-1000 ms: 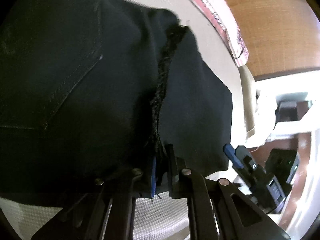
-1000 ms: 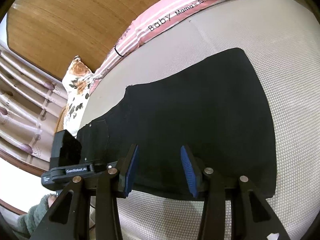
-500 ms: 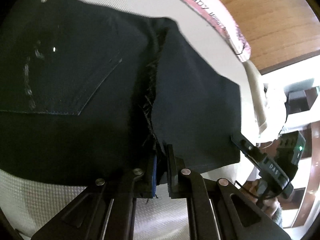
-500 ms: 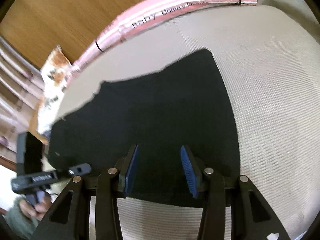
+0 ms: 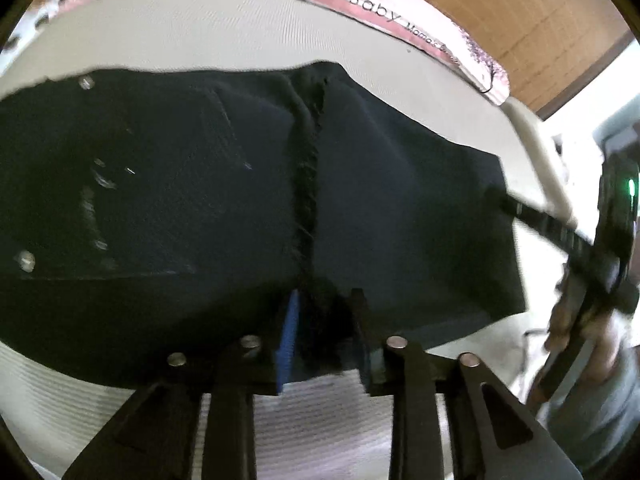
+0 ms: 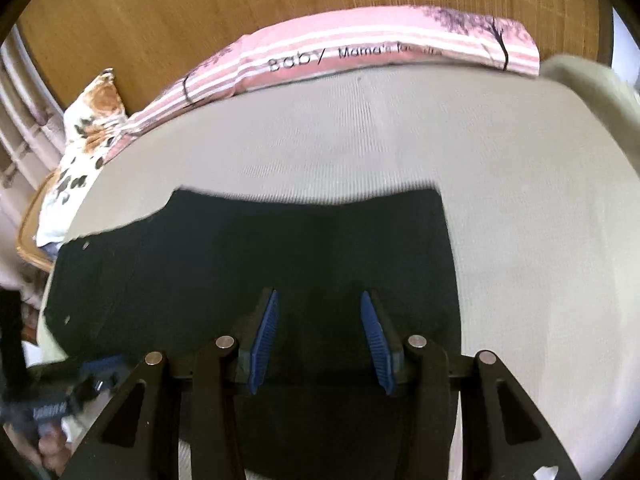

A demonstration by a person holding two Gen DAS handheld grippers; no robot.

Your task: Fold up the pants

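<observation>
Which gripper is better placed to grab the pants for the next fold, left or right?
Probably the left gripper: it has just been opening, with the frayed hem of the black pants between its fingers. The right gripper is open over flat cloth, no edge between.

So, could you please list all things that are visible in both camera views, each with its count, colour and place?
pants: one, black, lying flat on the bed, frayed seam facing up
bed cover: one, beige, under the pants
striped pillow: one, pink and white with lettering, along the far edge of the bed
floral pillow: one, white with orange and black, far left corner
wall: one, brown wood, behind the bed
left gripper: one, black with blue pads, jaws just opened, frayed seam between them
right gripper: one, black with blue pads, open over the pants
</observation>
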